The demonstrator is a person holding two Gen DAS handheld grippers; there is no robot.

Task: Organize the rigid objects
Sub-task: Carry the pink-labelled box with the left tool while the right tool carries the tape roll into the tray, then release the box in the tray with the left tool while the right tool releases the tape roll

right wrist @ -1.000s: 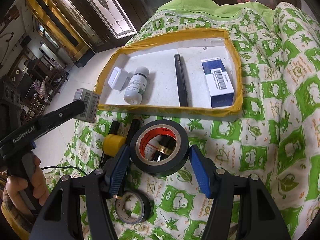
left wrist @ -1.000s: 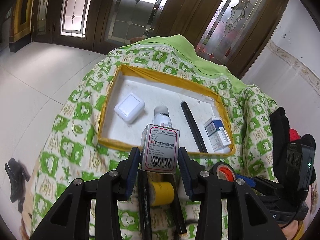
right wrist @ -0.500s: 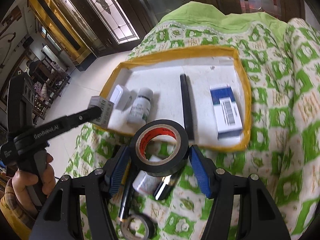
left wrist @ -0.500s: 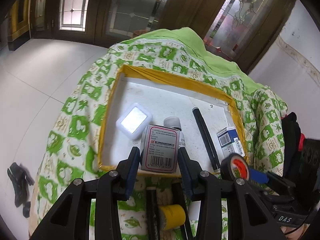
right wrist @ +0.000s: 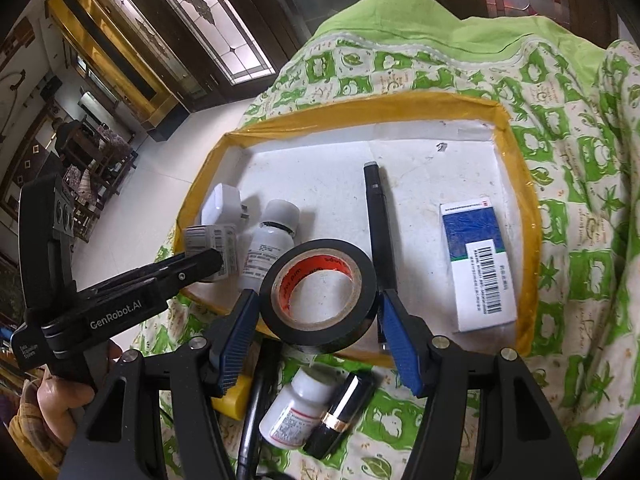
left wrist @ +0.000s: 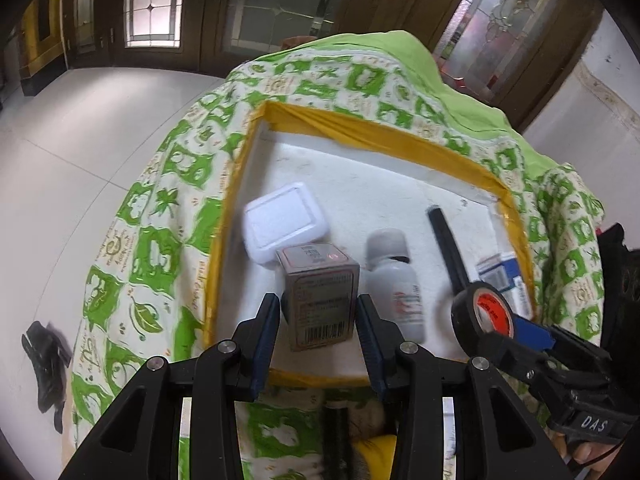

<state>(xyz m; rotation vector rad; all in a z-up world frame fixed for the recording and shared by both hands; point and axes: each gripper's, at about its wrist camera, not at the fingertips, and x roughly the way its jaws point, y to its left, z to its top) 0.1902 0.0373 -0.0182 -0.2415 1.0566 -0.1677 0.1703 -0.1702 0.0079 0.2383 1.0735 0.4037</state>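
Both held: small grey barcoded box; black tape roll, orange-red core.

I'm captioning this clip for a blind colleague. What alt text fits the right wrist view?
The right gripper holds a roll of black tape in its jaws above the near edge of a yellow-rimmed white tray. The tray holds a white bottle, a black pen and a blue-and-white box.
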